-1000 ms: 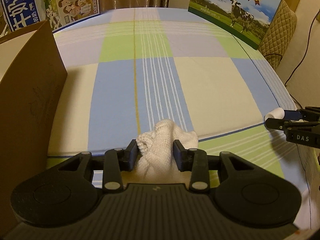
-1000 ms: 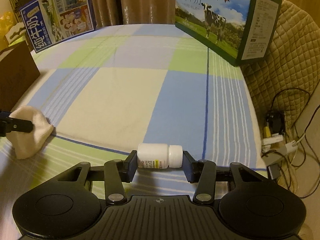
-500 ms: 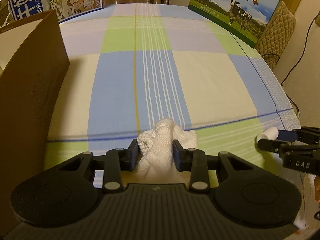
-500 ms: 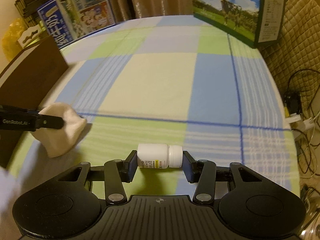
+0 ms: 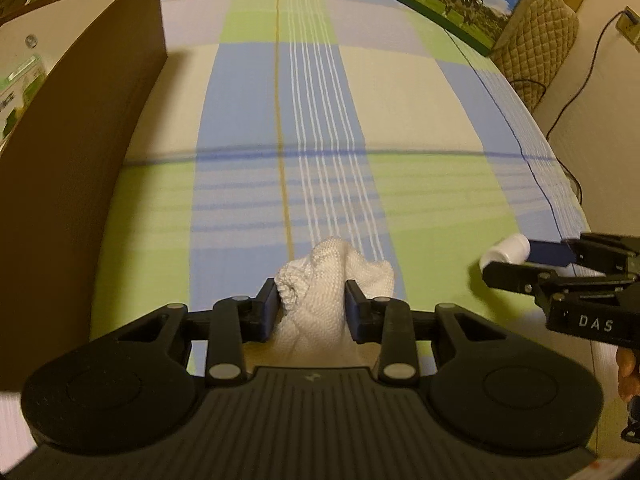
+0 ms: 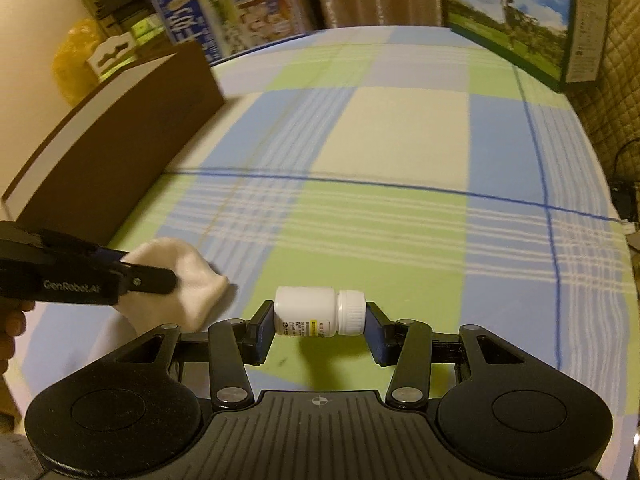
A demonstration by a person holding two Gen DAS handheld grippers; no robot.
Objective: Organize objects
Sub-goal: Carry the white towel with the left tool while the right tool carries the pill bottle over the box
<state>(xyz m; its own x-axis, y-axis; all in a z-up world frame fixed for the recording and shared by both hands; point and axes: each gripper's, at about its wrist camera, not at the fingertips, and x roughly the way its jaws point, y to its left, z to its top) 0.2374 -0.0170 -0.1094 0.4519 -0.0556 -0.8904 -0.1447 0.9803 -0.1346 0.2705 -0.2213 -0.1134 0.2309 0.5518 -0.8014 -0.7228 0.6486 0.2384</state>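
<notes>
Plaid bedsheet (image 5: 400, 120); left gripper (image 5: 311, 304) clamping half-hidden white cloth (image 5: 320, 280), right gripper (image 6: 319, 326) gripping bottle (image 6: 316, 311), label unreadable.

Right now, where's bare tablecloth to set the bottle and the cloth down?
The whole middle of the checked tablecloth is bare, between the brown box on its left edge and the cow-print milk carton at its far right corner. Crowded only near the camera: the left gripper with the white knit cloth and the right gripper with the white pill bottle sit side by side.
</notes>
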